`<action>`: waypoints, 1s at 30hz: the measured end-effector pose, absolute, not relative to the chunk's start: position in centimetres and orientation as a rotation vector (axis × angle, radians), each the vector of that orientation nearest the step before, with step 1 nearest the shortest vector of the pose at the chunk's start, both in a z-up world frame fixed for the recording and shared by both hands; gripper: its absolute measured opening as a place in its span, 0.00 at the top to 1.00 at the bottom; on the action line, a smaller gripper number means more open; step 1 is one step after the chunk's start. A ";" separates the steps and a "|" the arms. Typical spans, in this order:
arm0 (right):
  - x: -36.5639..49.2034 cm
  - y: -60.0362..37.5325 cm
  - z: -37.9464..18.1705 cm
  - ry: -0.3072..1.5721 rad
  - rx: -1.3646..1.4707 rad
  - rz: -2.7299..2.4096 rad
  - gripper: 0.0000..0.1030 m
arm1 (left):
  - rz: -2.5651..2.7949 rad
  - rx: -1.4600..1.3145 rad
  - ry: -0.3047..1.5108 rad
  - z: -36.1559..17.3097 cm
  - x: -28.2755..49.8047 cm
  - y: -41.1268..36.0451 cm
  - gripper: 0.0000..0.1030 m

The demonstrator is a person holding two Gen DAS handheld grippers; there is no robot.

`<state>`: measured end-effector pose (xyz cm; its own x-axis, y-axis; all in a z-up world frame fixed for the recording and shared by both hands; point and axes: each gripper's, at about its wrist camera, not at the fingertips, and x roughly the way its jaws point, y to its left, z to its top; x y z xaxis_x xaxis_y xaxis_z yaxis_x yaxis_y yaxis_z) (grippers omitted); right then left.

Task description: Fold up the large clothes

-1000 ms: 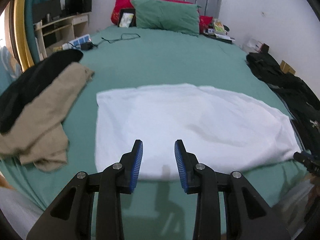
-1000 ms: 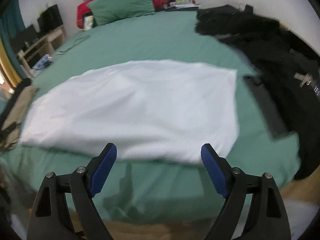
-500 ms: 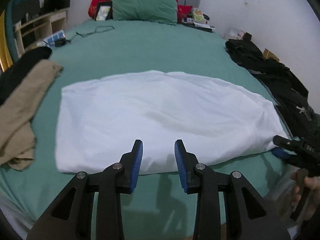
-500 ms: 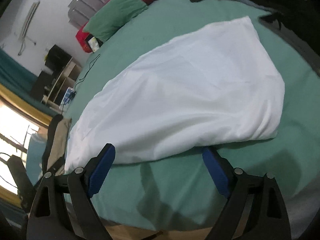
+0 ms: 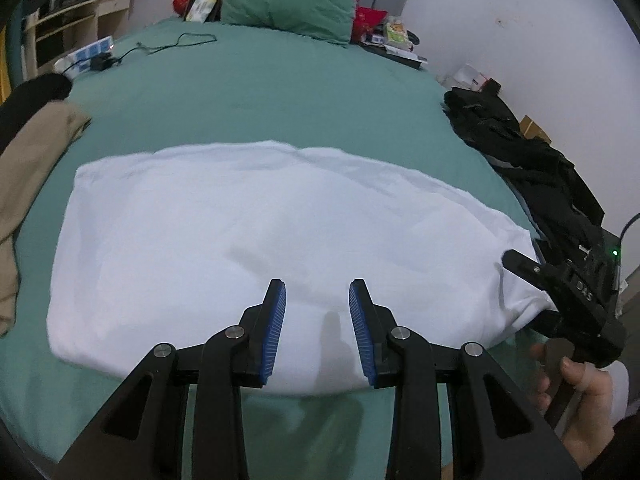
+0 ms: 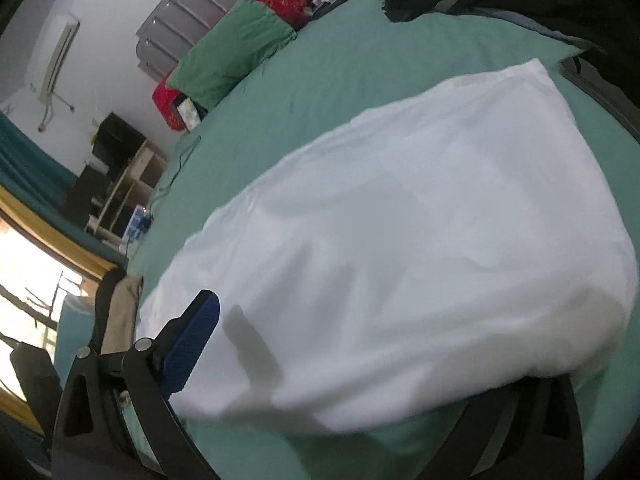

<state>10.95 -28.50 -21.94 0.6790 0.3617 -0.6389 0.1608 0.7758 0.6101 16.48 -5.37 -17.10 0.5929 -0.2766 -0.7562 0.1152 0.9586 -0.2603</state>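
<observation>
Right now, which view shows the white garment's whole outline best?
The left wrist view: the white garment lies flat on the green bed, every edge visible except where the right gripper meets its right corner. The right wrist view is tilted and close, with its near edge partly hidden.

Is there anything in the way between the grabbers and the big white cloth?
Nothing visible. The left gripper hangs open just over the white cloth's near edge. The right gripper is already at its right corner, jaws wide around the cloth edge. The tan clothes and black clothes lie aside.
</observation>
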 end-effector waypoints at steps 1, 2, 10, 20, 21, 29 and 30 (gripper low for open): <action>11.4 -28.4 -22.0 0.827 0.696 0.121 0.04 | -0.234 -0.184 0.904 -17.0 16.8 -5.8 0.66; 11.7 -28.6 -21.9 0.821 0.696 0.123 0.04 | -0.239 -0.175 0.897 -16.8 17.3 -6.3 0.66; 13.2 -27.9 -21.9 0.837 0.651 0.133 0.04 | -0.270 -0.143 0.909 -16.9 20.7 -9.3 0.66; 13.4 -27.8 -22.3 0.816 0.611 0.152 0.04 | -0.243 -0.087 1.036 -20.9 23.7 -11.9 0.66; 13.5 -27.8 -22.3 0.814 0.615 0.156 0.05 | -0.236 -0.074 1.030 -21.1 23.6 -12.1 0.66; 13.8 -28.1 -22.7 0.821 0.631 0.174 0.40 | -0.206 0.018 1.037 -21.6 23.6 -13.4 0.66; 13.8 -28.1 -22.7 0.820 0.636 0.178 0.48 | -0.205 0.009 1.038 -21.6 23.6 -13.3 0.66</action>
